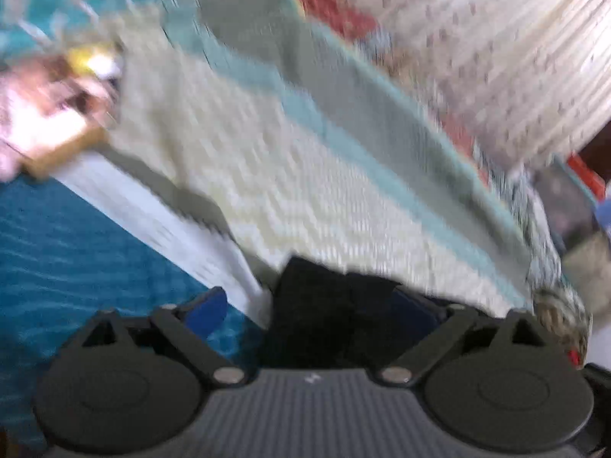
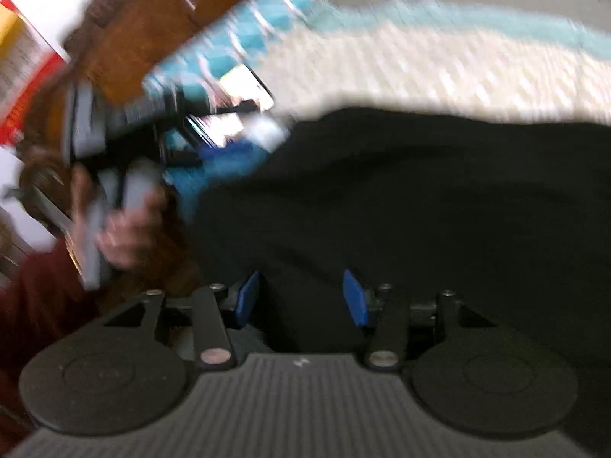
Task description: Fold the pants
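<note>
The black pants (image 2: 420, 198) lie spread on the bed and fill most of the right wrist view. My right gripper (image 2: 301, 297) hangs just over them. Its blue pads (image 2: 248, 297) stand apart, with black cloth showing in the gap and no visible pinch. In the left wrist view only an end of the black pants (image 1: 324, 324) shows, lying between the fingers of my left gripper (image 1: 309, 309). Its jaws are spread wide, and the right pad is partly hidden by the cloth. Both views are blurred by motion.
The pants rest on a cream textured cover (image 1: 267, 175) with a pale teal stripe. A teal sheet (image 1: 76, 248) lies to the left and a dotted pillow (image 1: 477, 38) at the far right. A hand (image 2: 126, 229) grips a grey handle beside brown wooden furniture (image 2: 145, 38).
</note>
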### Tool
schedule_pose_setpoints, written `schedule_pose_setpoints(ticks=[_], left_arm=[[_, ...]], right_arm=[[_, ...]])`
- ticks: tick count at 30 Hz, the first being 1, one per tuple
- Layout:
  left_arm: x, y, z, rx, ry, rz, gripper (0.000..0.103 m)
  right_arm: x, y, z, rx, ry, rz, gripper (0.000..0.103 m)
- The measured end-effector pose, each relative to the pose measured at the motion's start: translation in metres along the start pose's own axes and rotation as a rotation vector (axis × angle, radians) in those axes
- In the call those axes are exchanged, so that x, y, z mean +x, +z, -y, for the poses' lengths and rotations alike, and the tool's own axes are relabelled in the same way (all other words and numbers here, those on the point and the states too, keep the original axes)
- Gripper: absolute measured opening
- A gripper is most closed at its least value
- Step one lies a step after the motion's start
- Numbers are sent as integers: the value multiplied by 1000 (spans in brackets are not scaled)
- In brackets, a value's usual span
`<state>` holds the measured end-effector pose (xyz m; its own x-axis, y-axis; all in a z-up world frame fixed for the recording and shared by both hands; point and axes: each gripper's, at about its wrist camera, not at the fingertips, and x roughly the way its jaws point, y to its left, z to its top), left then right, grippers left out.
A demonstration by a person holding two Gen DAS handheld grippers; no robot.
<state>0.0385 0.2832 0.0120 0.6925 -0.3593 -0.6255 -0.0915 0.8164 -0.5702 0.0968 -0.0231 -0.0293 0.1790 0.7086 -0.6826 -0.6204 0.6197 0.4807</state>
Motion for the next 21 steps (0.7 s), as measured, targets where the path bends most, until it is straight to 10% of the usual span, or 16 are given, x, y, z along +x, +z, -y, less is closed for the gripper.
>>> schedule_pose_setpoints(ticks=[4, 9, 13, 18, 21], left_arm=[[28, -22, 36, 213, 63, -77, 50], [-5, -10, 58, 246, 102, 50, 28], [-50, -10, 83, 322, 169, 225, 24], [24, -18, 54, 328, 408, 60, 39], [20, -17, 45, 268, 398, 68, 48]], right_arm=[[9, -6, 6, 47, -12, 4, 49], [19, -1, -20, -85, -91, 9, 50], [16, 8, -36, -135, -82, 103, 50], [55, 24, -20, -47, -75, 56, 54], [53, 33, -17, -5, -44, 61, 54]])
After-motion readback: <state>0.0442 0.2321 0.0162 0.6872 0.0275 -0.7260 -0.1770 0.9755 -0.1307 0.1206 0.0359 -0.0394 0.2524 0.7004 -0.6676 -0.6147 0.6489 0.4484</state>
